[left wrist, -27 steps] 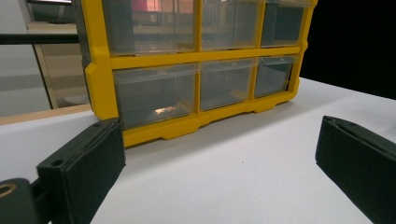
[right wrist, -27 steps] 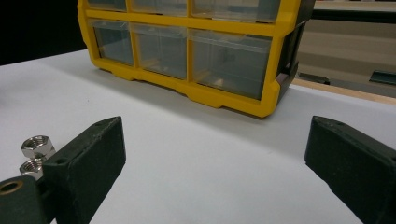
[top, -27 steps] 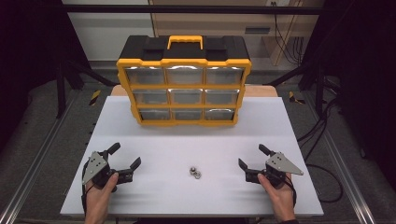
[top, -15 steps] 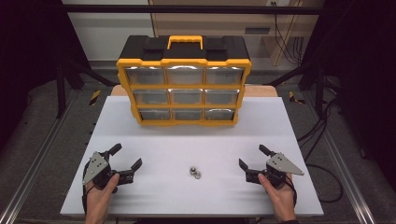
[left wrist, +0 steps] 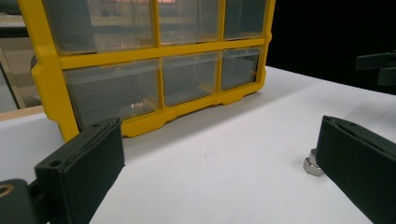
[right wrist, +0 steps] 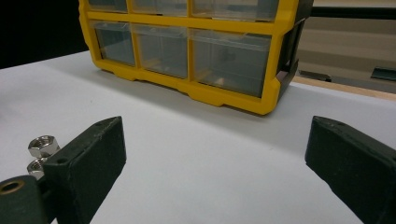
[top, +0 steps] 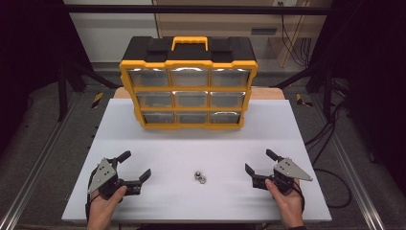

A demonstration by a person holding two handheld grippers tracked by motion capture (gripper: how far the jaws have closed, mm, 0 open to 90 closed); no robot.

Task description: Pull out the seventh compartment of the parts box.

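No readable text, label, brand, number or sign appears anywhere. The yellow organizer, its clear drawers and the white table carry no legible markings.

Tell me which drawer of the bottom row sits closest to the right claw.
The bottom-right drawer of the yellow organizer; the other two lie farther left from the right claw.

White table, yellow drawer organizer at back, two metal nuts near front

One nut sits half hidden behind the left gripper's jaw.
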